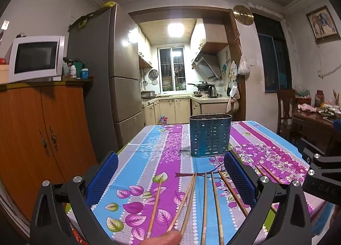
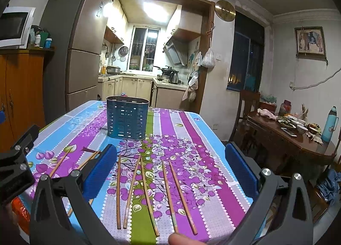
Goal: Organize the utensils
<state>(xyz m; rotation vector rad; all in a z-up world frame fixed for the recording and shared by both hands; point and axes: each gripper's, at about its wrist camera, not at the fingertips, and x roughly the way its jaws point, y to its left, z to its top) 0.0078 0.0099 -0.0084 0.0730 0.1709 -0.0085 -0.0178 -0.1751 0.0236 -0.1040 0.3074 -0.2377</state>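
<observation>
A blue perforated utensil holder [image 1: 210, 135] stands upright on the floral tablecloth, also in the right wrist view [image 2: 127, 121]. Several wooden chopsticks [image 1: 204, 204] lie loose on the cloth in front of it, spread in a row; several more show in the right wrist view [image 2: 147, 194]. My left gripper [image 1: 170, 175] is open and empty, hovering above the chopsticks near the table's front. My right gripper [image 2: 170, 169] is open and empty above its group of chopsticks. The right gripper's body [image 1: 324, 172] shows at the right edge of the left wrist view.
The table [image 2: 213, 138] has a striped purple, blue and green cloth. An orange cabinet [image 1: 42, 138] with a microwave and a fridge [image 1: 119, 79] stand to the left. A dark wooden table [image 2: 298, 138] with dishes and a chair stand to the right.
</observation>
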